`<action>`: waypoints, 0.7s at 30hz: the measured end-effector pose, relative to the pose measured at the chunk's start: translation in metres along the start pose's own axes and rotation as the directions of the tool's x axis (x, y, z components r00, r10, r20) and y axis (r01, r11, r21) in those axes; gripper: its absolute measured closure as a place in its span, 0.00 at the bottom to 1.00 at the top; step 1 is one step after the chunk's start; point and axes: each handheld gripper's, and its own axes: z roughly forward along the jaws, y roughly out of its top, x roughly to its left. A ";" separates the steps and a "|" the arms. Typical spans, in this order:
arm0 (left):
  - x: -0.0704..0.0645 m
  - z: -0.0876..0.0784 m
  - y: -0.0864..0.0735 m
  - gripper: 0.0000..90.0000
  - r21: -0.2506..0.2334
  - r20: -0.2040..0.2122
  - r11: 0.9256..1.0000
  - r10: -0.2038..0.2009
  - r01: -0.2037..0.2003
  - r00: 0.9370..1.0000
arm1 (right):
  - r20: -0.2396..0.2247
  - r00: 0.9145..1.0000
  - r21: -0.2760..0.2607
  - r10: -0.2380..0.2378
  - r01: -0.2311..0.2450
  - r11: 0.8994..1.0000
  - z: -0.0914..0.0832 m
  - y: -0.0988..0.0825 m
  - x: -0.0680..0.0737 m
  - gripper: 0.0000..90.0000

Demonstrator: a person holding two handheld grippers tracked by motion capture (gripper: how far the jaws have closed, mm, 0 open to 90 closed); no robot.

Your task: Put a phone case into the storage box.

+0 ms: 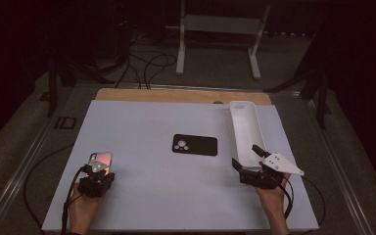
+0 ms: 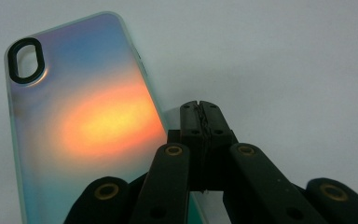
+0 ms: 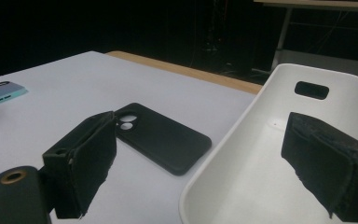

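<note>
Both hands sit at the near edge, so starting there: left gripper (image 1: 96,172) has its jaws pinched together on nothing, tips touching the near end of the iridescent phone case (image 1: 101,160), looks like it's nudging it. Right gripper (image 1: 248,157) stands wide, straddling the near end of the white tray (image 1: 245,128). Guessing the person's steadying the tray; next, the left jaws need to open and pinch the case's edge. Black phone case (image 1: 195,144) lies left of the tray on the white tabletop (image 1: 142,122). Beyond: dark room, floor cables (image 1: 147,63), white stand (image 1: 218,29).
</note>
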 end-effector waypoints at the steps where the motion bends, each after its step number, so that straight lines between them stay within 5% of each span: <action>1: 0.001 0.000 0.000 0.99 -0.005 0.006 1.000 -0.006 0.006 1.000 | 0.000 1.000 0.000 0.000 0.000 1.000 0.000 0.000 0.000 0.12; 6: 0.004 -0.006 0.005 0.97 -0.087 0.044 0.996 -0.027 0.031 0.999 | -0.002 1.000 0.001 0.001 -0.001 1.000 0.000 -0.001 -0.001 0.11; 10: 0.004 -0.023 0.012 0.91 -0.252 0.090 0.968 0.036 -0.012 0.995 | -0.005 1.000 0.007 -0.002 0.002 1.000 0.000 -0.001 0.000 0.11; 12: 0.004 -0.023 0.012 0.88 -0.252 0.090 0.968 0.036 -0.012 0.995 | -0.007 1.000 0.007 -0.004 0.004 1.000 0.000 -0.001 0.001 0.11; 13: 0.004 -0.039 0.016 0.78 -0.372 0.069 0.928 0.067 -0.036 0.995 | -0.009 1.000 0.009 -0.006 0.006 1.000 -0.001 -0.001 0.001 0.11; 16: 0.008 -0.053 0.014 0.56 -0.473 0.100 0.881 0.085 -0.028 0.991 | -0.013 1.000 0.010 -0.005 0.005 1.000 -0.002 -0.002 0.002 0.11; 18: 0.012 -0.060 0.011 0.45 -0.503 0.126 0.864 0.079 -0.005 0.989 | -0.016 1.000 0.007 0.000 0.000 1.000 -0.003 -0.002 0.003 0.11; 21: 0.012 -0.071 0.005 0.26 -0.551 0.062 0.834 0.074 -0.027 0.995 | -0.021 1.000 -0.002 0.000 0.000 1.000 -0.008 -0.004 0.005 0.11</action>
